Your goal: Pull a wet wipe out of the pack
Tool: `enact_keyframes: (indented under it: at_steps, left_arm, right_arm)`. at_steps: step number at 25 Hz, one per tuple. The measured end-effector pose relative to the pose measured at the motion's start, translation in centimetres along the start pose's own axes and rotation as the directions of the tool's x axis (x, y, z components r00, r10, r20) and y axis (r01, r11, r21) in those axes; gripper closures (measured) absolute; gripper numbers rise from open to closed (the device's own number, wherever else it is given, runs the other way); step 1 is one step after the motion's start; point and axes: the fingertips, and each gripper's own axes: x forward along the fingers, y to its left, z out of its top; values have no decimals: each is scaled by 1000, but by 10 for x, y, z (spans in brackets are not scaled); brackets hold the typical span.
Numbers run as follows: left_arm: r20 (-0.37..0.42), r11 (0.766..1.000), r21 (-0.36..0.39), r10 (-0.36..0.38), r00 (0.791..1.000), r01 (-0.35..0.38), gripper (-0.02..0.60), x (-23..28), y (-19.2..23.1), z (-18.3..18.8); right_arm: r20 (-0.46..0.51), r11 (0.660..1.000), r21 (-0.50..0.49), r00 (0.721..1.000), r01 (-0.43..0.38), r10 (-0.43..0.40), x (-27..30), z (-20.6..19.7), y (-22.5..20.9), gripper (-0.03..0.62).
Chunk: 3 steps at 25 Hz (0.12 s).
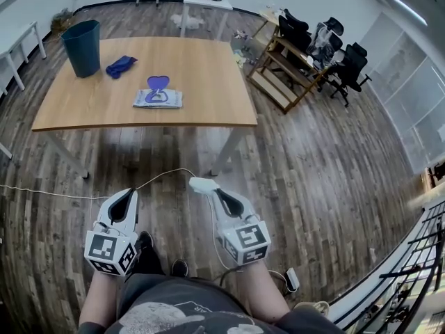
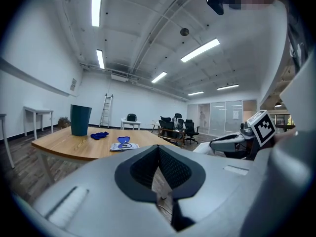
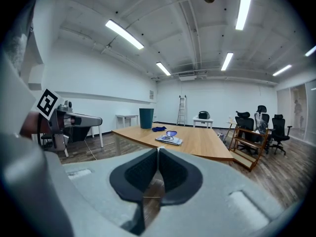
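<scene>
Standing well back from the surface (image 1: 208, 68), the person holds the left gripper (image 1: 127, 195) and right gripper (image 1: 203, 185) clenched and empty. The wet wipe pack (image 1: 158, 98) lies there, purple flap raised; approach, grasp and pull are all left.

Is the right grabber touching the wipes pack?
Apart. The head view shows the right gripper over the floor, short of the table where the wipes pack lies.

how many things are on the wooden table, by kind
bin: 1
blue cloth: 1
wet wipe pack: 1
total: 3
</scene>
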Motion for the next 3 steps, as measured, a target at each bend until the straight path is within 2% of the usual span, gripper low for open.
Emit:
enact_keyframes:
  at_steps: [3]
  left_arm:
    - [2,1000,-1,6,1000,-6,563,-5,-3,-1]
  right_arm:
    - [-1,1000,-1,1000,-5,5,-4,-3,2,588]
